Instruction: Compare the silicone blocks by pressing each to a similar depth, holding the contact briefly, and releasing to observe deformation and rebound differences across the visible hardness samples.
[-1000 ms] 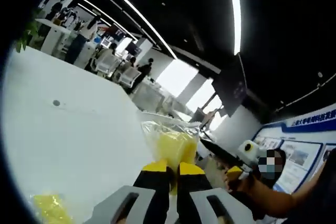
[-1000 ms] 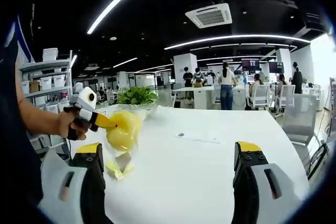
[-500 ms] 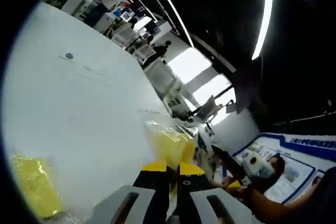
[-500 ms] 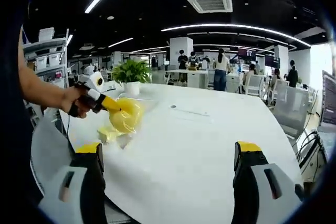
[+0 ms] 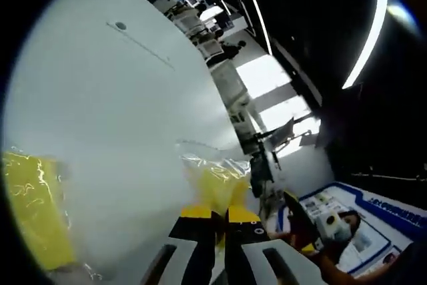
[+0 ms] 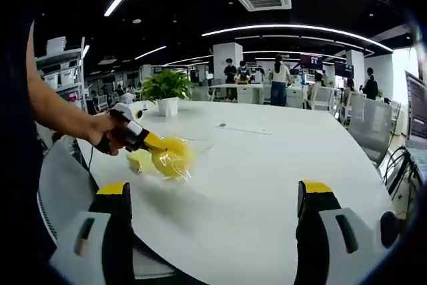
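The left gripper (image 5: pixel 221 215) pinches a bagged yellow block (image 5: pixel 215 181) above the table (image 5: pixel 100 111), while the right gripper (image 6: pixel 217 198), jaws spread, hangs well apart from it.

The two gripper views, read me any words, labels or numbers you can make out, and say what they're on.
None can be read.
Blue wall board in the left gripper view: white lettering and printed panels, too small and blurred.
Distant wall screens in the right gripper view: too small.

bagged yellow silicone blocks: 2 (image 5: pixel 217 181) (image 5: pixel 30 211) | white table: 1 (image 6: pixel 267 165) | potted plant: 1 (image 6: pixel 165 88)
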The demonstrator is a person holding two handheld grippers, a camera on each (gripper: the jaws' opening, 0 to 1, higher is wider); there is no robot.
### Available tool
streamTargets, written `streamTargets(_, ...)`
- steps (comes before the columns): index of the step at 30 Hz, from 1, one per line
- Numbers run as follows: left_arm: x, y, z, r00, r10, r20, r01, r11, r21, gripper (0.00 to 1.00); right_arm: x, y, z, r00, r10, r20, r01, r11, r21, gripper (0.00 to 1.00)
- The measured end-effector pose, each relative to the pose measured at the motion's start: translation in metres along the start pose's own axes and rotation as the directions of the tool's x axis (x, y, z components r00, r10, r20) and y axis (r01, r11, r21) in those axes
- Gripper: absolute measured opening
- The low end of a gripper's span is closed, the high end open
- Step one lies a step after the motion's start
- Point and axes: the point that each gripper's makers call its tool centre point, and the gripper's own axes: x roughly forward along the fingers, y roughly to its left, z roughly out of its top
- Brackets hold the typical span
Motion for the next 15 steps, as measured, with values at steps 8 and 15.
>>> streamTargets(8,0.011,0.03,-0.003,0.996,0.079,-0.047,-0.082,0.994,-0.066,0.01,0.0,0.006,-0.008,1.0,0.008,-0.021,-0.008,1.0,0.023,0.97)
streamTargets(15,0.013,0.047,-0.014,0.985,0.139,-0.097,-0.147,0.986,-0.075,0.01,-0.001,0.009,-0.009,1.0,0.011,-0.029,-0.011,1.0,0.014,0.97)
